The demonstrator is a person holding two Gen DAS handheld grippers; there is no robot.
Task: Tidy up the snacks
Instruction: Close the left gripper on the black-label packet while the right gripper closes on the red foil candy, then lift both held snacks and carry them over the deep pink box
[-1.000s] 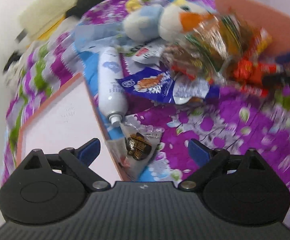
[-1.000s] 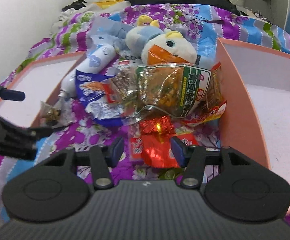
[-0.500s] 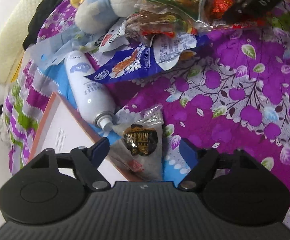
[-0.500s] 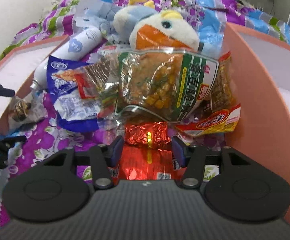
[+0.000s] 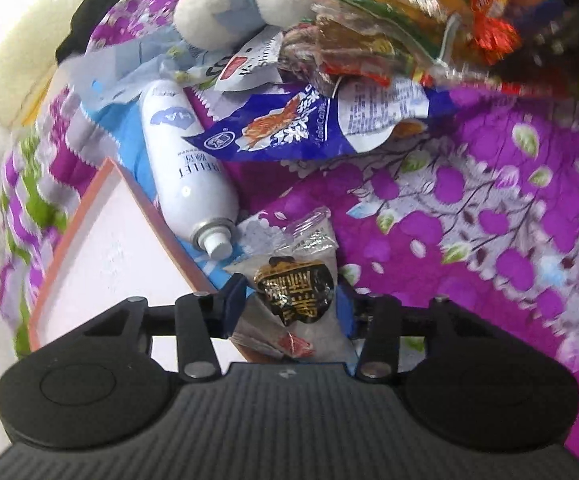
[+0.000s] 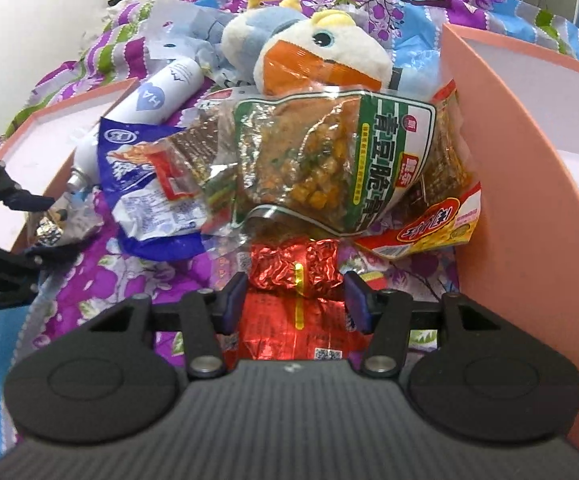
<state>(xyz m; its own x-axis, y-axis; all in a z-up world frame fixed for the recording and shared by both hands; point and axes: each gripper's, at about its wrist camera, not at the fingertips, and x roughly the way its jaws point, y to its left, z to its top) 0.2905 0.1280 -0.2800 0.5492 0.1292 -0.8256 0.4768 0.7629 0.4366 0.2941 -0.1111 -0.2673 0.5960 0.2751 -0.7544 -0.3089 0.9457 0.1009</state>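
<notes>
Purple flowered bedding (image 5: pixel 489 208) covers the bed where the snacks lie in a heap between two pink-walled boxes. On the left side, a small clear packet with a black-and-gold label (image 5: pixel 295 292) sits against the wall of the left pink box (image 5: pixel 129 200), and the left gripper (image 5: pixel 293 300) has its blue-tipped fingers close on either side of it; whether they press it I cannot tell. Just beyond the packet a white spray can (image 5: pixel 187 176) lies on its side along that box wall, nozzle toward the packet. Past it, a blue snack bag (image 5: pixel 309 124) lies flat.

On the right side, a red foil packet (image 6: pixel 293 276) lies on the bedding between the fingers of the right gripper (image 6: pixel 295 300), which stand narrowly apart at its edges; contact is not clear. Above it rests a green-edged bag of yellow-brown crisps (image 6: pixel 329 168), with a red-and-yellow packet (image 6: pixel 437 220) beside the right pink box (image 6: pixel 529 200). A plush duck (image 6: pixel 321 56) sits behind the heap.
</notes>
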